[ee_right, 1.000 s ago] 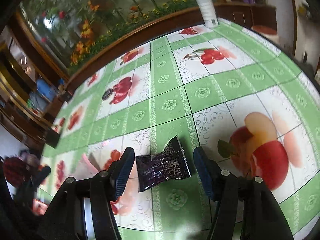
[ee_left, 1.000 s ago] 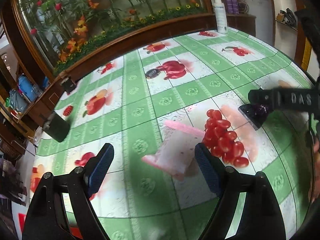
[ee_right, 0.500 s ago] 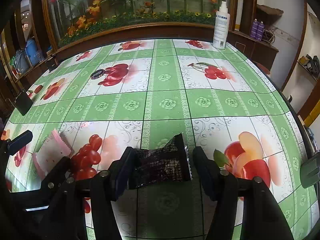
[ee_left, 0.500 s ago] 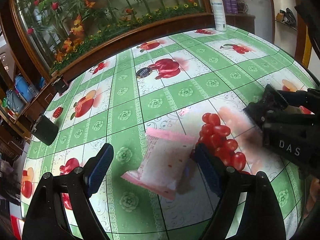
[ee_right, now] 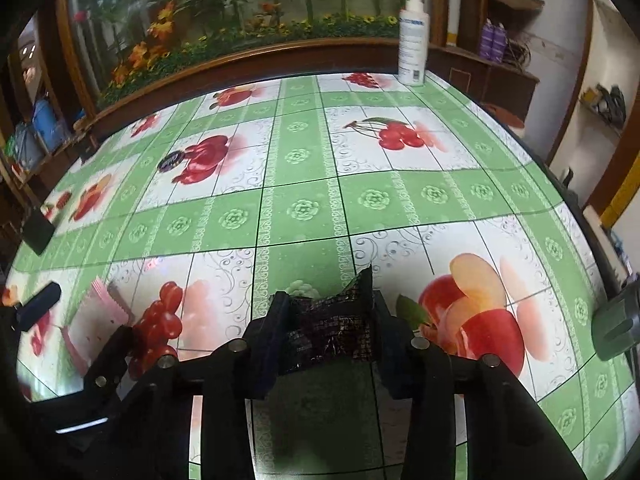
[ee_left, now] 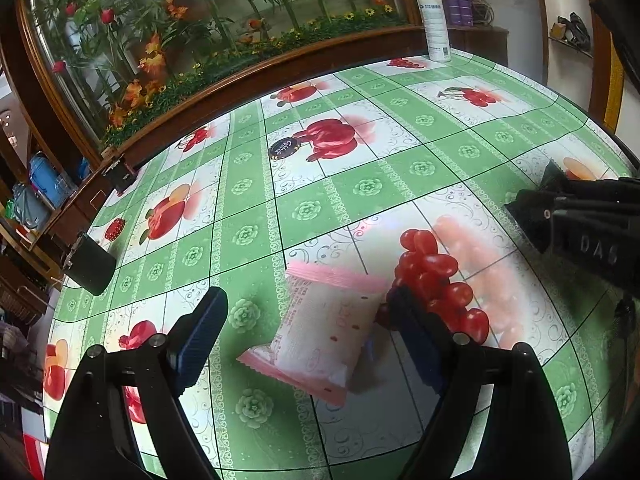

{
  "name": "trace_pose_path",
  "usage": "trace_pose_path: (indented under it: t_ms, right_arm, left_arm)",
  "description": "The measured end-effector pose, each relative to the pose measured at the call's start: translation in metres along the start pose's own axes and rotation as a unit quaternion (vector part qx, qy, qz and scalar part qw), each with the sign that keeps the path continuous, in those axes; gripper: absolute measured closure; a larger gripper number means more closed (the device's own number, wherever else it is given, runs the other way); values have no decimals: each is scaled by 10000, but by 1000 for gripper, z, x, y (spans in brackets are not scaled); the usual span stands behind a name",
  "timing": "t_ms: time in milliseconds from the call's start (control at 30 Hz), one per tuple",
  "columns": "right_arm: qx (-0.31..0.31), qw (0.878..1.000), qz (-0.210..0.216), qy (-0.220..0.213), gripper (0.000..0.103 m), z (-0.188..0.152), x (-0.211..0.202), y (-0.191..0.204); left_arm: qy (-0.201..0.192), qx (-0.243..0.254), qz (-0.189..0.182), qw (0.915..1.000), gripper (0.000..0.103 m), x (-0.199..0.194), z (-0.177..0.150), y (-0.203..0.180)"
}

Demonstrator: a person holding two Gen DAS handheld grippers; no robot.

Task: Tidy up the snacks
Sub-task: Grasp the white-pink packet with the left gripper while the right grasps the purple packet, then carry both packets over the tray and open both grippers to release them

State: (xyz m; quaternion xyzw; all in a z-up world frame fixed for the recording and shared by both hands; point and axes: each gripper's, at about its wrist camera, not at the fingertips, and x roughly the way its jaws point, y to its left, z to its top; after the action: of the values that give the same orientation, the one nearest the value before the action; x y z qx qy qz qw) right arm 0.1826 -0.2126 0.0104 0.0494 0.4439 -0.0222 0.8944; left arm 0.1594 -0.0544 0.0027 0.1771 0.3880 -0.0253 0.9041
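A pink and white snack packet [ee_left: 324,332] lies flat on the green fruit-print tablecloth [ee_left: 360,188]. My left gripper [ee_left: 306,308] stands open astride it, the right finger close to the packet's edge and the left finger well apart. A dark purple snack packet [ee_right: 332,328] sits crumpled between the pads of my right gripper [ee_right: 330,312], whose jaws are closing and press on both its sides. The right gripper's fingers [ee_left: 568,216] enter the left wrist view from the right. The pink packet [ee_right: 96,316] shows at the lower left of the right wrist view.
A small round dark wrapped sweet [ee_left: 285,147] lies further back on the cloth. A white spray bottle [ee_left: 434,20] stands at the far right corner before the wooden-framed flower display. A black object [ee_left: 90,268] sits at the table's left edge.
The right gripper's jaws have narrowed onto the dark packet, which now bulges upward between the pads. The left gripper has edged closer, so the pink packet sits deeper between its fingers.
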Motion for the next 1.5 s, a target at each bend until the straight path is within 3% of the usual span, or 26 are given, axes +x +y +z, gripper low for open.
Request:
trace_pose_path:
  t_ms: [67, 133, 233, 633, 867, 1133, 1367, 1500]
  right_arm:
    - [124, 9999, 39, 31, 68, 1, -1, -4]
    - [276, 9995, 118, 67, 71, 3, -1, -10]
    - [474, 9985, 247, 122, 74, 3, -1, -16]
    - [888, 9941, 539, 304, 77, 5, -3, -29]
    - [922, 9881, 1149, 451, 81, 7, -5, -25]
    - [1296, 9536, 2590, 817, 83, 7, -3, -27]
    - [1395, 9294, 3280, 958, 83, 4, -9, -16]
    - [1256, 9237, 3494, 944, 84, 0, -17, -2]
  left_arm:
    - [1, -8, -87, 10000, 27, -1, 0, -1]
    - [15, -54, -257, 9997, 40, -1, 1, -1]
    - [91, -235, -654, 9975, 54, 0, 1, 4]
    - [298, -470, -926, 9941, 59, -10, -11, 12]
    - [408, -732, -1004, 9914, 60, -36, -37, 16]
    - [363, -1171, -899, 9884, 60, -78, -63, 34]
    - [-56, -1210, -461, 9916, 60, -131, -92, 44]
    - [-245, -1338, -77, 9907, 60, -160, -112, 65]
